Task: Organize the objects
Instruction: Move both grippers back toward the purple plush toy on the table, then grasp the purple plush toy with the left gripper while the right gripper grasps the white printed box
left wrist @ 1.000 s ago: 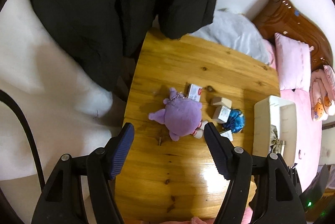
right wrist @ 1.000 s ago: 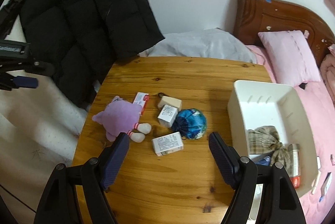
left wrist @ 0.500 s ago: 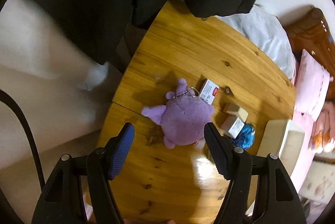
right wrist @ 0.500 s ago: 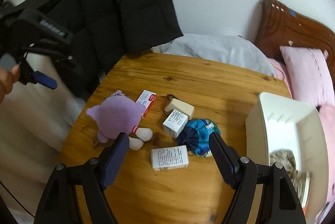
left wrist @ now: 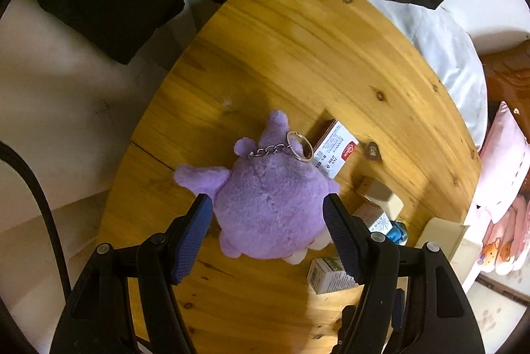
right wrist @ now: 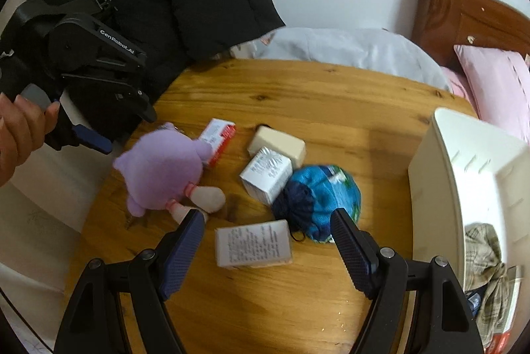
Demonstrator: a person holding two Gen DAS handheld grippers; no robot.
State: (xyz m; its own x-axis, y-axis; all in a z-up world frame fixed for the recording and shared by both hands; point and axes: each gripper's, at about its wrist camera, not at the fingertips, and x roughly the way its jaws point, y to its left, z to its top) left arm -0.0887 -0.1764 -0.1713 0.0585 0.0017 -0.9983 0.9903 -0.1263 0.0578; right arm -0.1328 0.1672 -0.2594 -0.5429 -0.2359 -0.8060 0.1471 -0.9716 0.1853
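the reach toward the purple plush toy (left wrist: pixel 271 208) is judged to be in hand. the left gripper (left wrist: pixel 266 234) is held spread, low in the frame, the toy framed between its pads but not pinched. a squeeze, then a carry to the white bin (right wrist: pixel 463 175), is called for. the right gripper (right wrist: pixel 265 249) is spread over the white box (right wrist: pixel 253 243) on the worktop (right wrist: pixel 331 102).

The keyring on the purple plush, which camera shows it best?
The left wrist view: the keyring and its chain lie sharp on top of the purple plush. In the right wrist view the plush is blurred, and the ring is barely discernible at its far edge.
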